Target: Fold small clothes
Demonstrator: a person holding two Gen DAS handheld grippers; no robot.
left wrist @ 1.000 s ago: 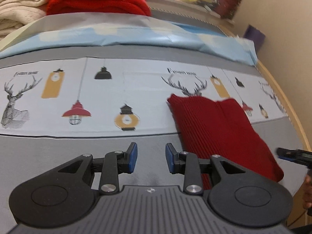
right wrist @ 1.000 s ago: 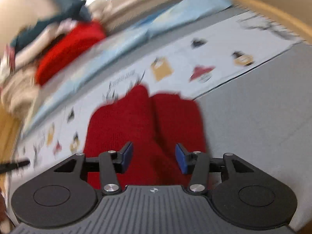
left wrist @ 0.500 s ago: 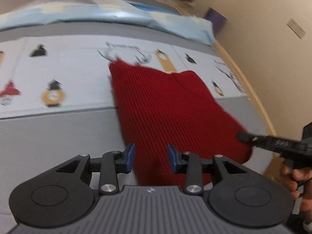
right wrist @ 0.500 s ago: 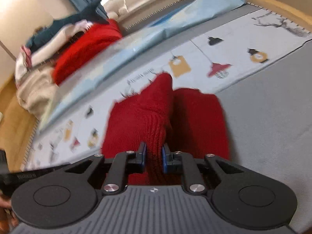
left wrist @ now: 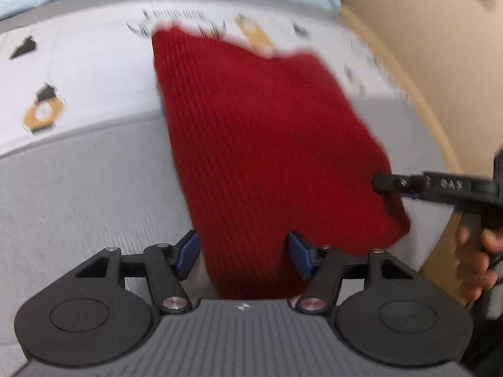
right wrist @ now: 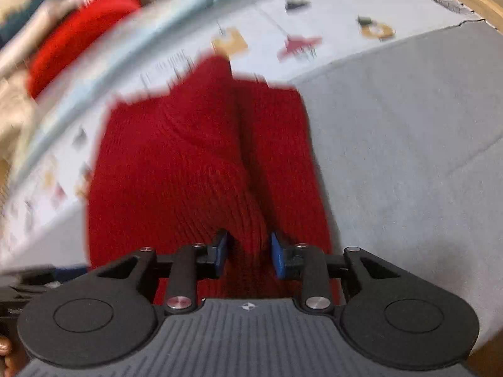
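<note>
Left wrist view shows the left gripper point(left wrist: 244, 253) with its fingers point(left wrist: 188, 253) wide open around the near end of the red knit garment point(left wrist: 267, 132), not pinching it yet. The garment lies on the bed point(left wrist: 78, 188), close to its near edge. The right gripper point(right wrist: 248, 253) has its fingers pressed on a bunched fold of the red cloth. This looks like the grab step. Next, the left fingers probably need to close on the cloth.
</note>
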